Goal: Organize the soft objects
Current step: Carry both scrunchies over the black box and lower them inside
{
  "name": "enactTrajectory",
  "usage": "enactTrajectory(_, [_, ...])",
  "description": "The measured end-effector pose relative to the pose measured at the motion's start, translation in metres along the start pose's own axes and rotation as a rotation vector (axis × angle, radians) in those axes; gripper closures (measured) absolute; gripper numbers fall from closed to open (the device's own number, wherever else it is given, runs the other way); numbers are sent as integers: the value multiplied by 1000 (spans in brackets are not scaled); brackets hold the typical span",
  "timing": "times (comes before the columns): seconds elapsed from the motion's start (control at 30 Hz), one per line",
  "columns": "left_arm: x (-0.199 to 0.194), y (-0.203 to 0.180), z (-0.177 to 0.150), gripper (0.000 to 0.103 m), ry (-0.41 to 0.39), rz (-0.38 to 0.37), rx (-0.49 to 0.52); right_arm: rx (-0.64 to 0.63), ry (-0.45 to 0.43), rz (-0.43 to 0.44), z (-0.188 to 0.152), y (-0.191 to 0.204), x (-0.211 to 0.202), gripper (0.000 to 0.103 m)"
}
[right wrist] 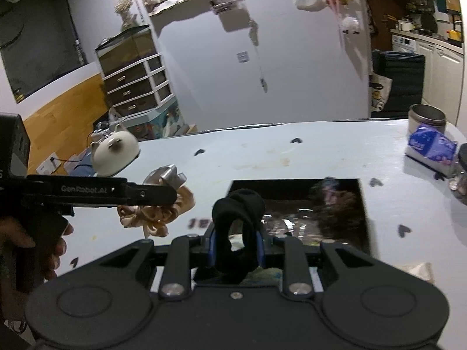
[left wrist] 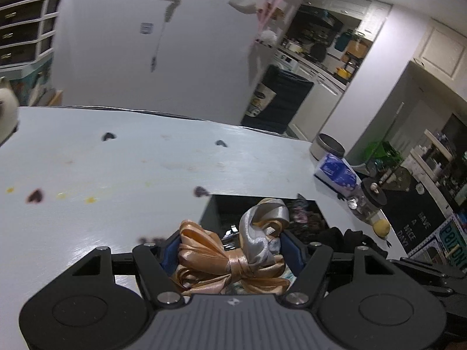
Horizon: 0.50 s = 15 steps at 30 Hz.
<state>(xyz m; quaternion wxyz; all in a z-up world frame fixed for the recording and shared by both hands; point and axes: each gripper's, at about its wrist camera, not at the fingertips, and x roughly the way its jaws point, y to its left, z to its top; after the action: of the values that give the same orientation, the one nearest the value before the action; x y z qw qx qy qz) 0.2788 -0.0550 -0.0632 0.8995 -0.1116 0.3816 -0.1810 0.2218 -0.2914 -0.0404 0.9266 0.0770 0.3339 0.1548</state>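
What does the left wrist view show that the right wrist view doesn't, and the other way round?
Left wrist only: a lemon at the table's edge, and the satin bow close up in the left gripper.
Right wrist only: the black scrunchie pinched in the right gripper, a white cat-shaped object, the hand.
Both: the white table, the black tray, the blue tissue pack.

2 wrist views, close, angled down over shared table [left wrist: 116, 160] [right wrist: 292, 151].
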Motion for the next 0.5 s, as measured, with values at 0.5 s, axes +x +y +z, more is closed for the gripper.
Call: enactTrajectory(0.5, [104, -54, 27, 33, 160, -212, 555, 102, -5, -67, 19, -59, 12, 76])
